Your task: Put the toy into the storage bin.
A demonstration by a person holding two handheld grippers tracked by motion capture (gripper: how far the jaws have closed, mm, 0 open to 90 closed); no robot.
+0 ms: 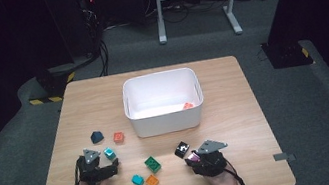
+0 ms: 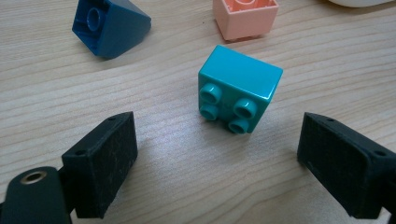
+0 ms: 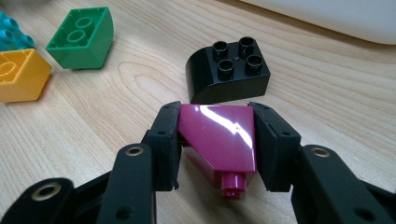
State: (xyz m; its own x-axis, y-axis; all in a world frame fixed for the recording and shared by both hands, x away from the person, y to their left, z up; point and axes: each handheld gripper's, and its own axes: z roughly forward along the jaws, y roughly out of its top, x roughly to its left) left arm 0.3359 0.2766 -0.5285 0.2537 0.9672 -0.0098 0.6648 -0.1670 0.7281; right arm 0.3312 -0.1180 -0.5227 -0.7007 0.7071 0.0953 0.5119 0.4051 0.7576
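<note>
The sloped brick (image 3: 219,140) between black jaws is glossy magenta. At its 12 o'clock sits a black brick (image 3: 229,70); at 10 o'clock, a green brick (image 3: 81,39) and an orange brick (image 3: 21,77). Elsewhere: a teal brick (image 2: 238,88), a navy wedge (image 2: 109,25), a salmon brick (image 2: 245,16), a white bin (image 1: 166,122), and a light woodgrain table (image 1: 236,111).

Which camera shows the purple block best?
The right gripper view: the purple block sits big and close, pinched by the right hand-held gripper. The high view shows a tiny purple speck.

No readable text, label, brand or number anywhere — bricks and bin alike.
</note>
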